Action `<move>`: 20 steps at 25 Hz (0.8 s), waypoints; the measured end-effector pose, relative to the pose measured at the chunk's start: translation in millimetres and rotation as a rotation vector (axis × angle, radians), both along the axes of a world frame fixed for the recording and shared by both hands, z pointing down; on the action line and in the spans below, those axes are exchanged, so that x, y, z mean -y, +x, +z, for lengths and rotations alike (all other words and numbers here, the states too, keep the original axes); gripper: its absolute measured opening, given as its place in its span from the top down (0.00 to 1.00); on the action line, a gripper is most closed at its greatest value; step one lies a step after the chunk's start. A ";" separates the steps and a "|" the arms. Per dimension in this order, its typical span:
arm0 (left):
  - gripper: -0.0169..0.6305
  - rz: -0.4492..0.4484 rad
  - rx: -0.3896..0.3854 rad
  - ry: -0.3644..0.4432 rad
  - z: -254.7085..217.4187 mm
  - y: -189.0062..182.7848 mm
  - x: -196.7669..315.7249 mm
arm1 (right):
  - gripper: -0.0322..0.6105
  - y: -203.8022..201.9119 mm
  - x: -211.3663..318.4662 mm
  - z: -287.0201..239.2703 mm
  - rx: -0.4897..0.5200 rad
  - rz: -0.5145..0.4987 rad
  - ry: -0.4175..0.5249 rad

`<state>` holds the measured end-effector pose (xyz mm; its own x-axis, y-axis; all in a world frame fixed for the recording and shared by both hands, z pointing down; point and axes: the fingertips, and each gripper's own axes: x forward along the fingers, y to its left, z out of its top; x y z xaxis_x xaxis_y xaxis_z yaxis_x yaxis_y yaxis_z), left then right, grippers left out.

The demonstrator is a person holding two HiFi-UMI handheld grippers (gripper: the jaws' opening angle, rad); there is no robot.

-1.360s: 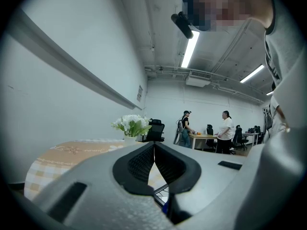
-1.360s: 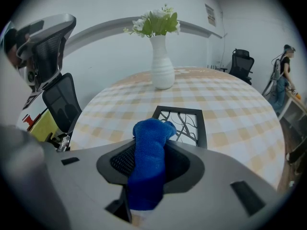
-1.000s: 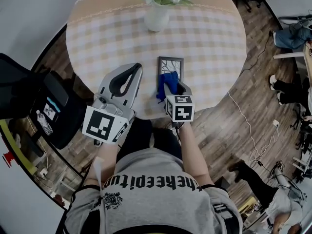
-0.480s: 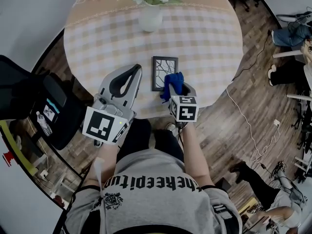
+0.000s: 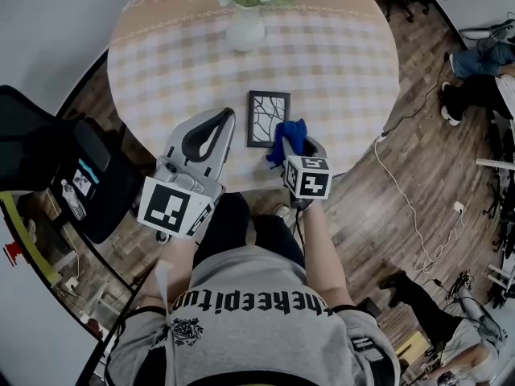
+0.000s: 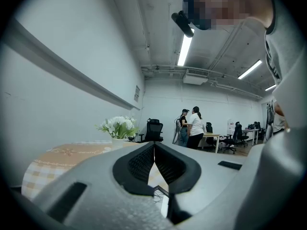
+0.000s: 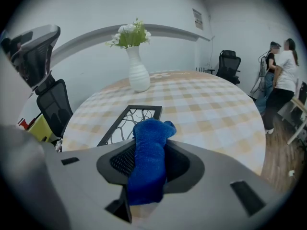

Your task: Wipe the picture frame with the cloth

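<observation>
A small black picture frame (image 5: pixel 268 118) with a branch-pattern picture lies flat on the checked round table (image 5: pixel 338 63). My right gripper (image 5: pixel 291 141) is shut on a blue cloth (image 5: pixel 290 137), which hangs just off the frame's near right corner. In the right gripper view the cloth (image 7: pixel 149 162) bulges up between the jaws of the right gripper (image 7: pixel 151 147), with the frame (image 7: pixel 129 121) just ahead and to the left. My left gripper (image 5: pixel 227 114) is shut and holds nothing, left of the frame. In the left gripper view, the left gripper (image 6: pixel 154 144) has its tips touching.
A white vase of white flowers (image 5: pixel 245 22) stands at the table's far side. A black office chair (image 5: pixel 48 159) is off the table's left edge. A white cable (image 5: pixel 406 199) runs across the wooden floor at the right. People stand far back (image 6: pixel 192 126).
My right gripper has drawn the cloth back toward me and to the right, off the frame's face, so the whole picture shows. The left gripper has stayed put.
</observation>
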<state>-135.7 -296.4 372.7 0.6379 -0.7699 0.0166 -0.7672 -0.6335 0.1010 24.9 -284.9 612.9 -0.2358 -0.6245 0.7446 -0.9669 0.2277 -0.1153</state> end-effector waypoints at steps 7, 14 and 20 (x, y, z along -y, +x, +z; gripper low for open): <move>0.95 -0.024 0.009 0.031 -14.7 5.6 -16.3 | 0.72 -1.3 -2.5 -28.4 0.070 -0.019 0.087; 0.95 -0.034 0.017 0.060 -30.9 24.5 -36.1 | 0.72 8.6 -12.1 -64.1 0.112 -0.040 0.169; 0.95 -0.036 0.021 0.093 -46.2 44.1 -52.2 | 0.72 20.5 -19.8 -104.5 0.117 -0.072 0.262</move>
<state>-91.7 -244.2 326.5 0.6103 -0.7910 -0.0427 -0.7907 -0.6116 0.0269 45.5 -265.0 508.4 -0.3612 -0.7706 0.5251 -0.9308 0.3318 -0.1533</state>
